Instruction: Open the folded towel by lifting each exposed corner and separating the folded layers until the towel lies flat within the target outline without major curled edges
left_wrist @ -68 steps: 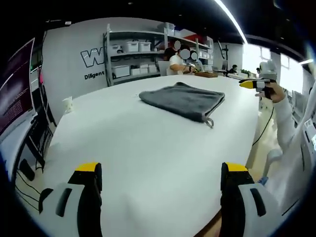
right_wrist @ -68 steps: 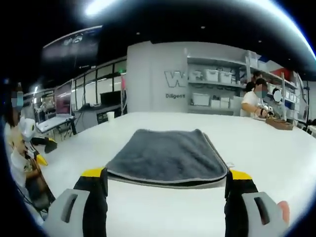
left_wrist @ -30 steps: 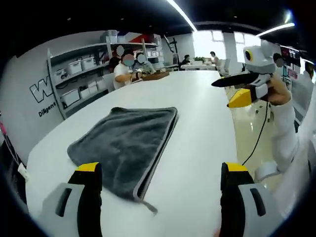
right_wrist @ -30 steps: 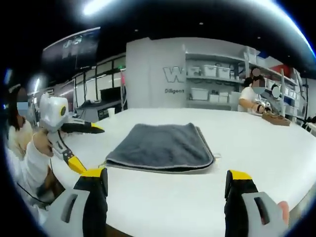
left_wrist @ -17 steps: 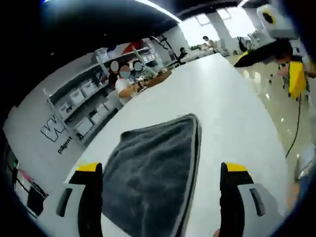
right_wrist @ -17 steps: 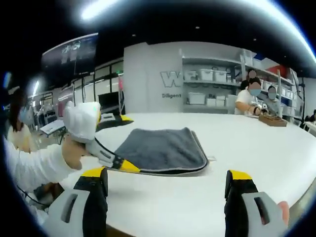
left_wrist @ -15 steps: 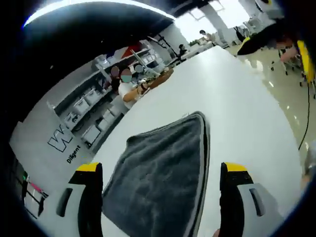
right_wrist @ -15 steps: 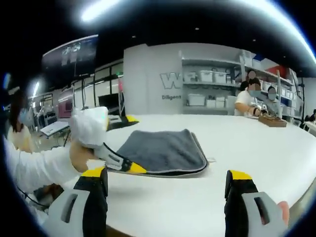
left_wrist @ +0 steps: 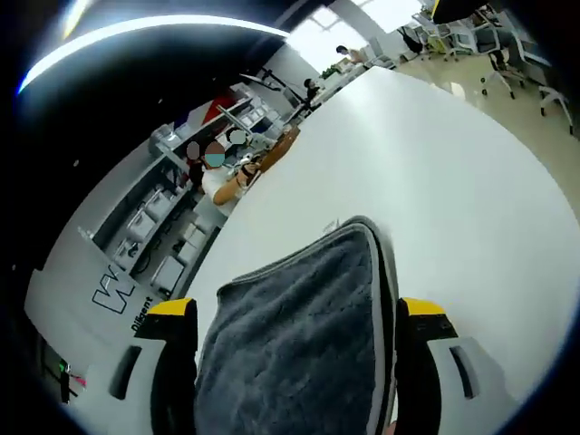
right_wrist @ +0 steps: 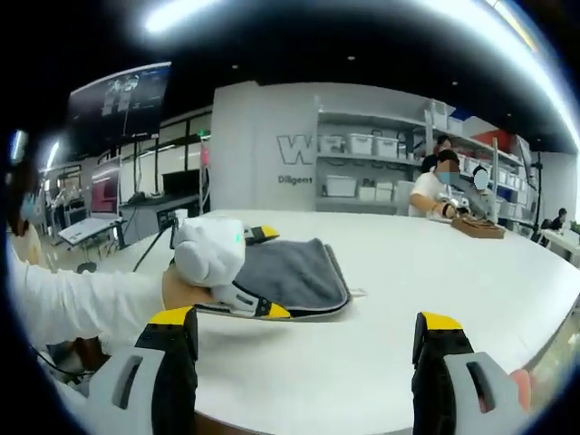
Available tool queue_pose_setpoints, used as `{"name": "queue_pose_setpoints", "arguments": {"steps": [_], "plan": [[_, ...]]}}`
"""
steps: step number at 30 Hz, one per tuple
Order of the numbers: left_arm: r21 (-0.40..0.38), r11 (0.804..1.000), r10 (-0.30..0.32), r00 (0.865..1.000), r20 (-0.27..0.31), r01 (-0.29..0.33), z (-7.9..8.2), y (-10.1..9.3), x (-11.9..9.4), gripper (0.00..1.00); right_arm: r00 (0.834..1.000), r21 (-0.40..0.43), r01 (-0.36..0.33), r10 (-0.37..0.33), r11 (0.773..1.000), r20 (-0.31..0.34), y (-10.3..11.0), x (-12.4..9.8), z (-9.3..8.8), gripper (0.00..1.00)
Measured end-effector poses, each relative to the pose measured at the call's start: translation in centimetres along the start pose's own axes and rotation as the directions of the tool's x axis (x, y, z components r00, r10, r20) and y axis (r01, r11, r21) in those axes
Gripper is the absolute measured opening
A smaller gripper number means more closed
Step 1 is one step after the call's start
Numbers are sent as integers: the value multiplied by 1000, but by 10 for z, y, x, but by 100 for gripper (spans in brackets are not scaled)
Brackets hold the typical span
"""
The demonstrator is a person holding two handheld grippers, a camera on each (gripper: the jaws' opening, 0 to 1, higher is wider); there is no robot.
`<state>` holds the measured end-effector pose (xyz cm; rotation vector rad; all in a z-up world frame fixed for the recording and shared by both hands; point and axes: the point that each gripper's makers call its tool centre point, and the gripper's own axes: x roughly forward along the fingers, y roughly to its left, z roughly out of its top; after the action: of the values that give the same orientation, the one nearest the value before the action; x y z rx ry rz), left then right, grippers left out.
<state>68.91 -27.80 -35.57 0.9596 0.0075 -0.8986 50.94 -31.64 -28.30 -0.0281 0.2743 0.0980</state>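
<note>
A folded dark grey towel with a pale trim lies on the white table. Its small loop sticks out at the far corner. My left gripper is open and hangs low over the towel, one yellow-tipped jaw to each side of it. In the right gripper view the towel lies mid-table, and the left gripper, held by a hand in a white sleeve, straddles its near left edge. My right gripper is open and holds nothing, well back from the towel.
Shelves with white bins line the far wall. People sit at the table's far end beside a wooden tray. Screens stand to the left. Bare white table lies right of the towel.
My left gripper has come in from the table's side and lowered over the towel, so the towel now lies between its jaws. The right gripper has barely moved.
</note>
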Motion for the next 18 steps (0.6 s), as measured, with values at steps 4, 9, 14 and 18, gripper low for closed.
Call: {"name": "queue_pose_setpoints", "arguments": {"steps": [4,9,14,18], "plan": [[26,1000,-16,1000,-7,17,-3,-9,10,82,999,-3,17,-17,1000,-49,-9,-2,-12,99],[36,999,1,1000,2,-1,3,-6,20,76,996,21,69,-68,997,-52,-25,-3,-15,99],[25,1000,7,1000,-2,-7,9,-6,30,73,997,38,59,-58,998,-48,-25,-4,-16,99],[22,1000,4,1000,-2,-4,10,-8,31,70,997,40,60,-58,997,-44,-25,-4,-15,99]]}}
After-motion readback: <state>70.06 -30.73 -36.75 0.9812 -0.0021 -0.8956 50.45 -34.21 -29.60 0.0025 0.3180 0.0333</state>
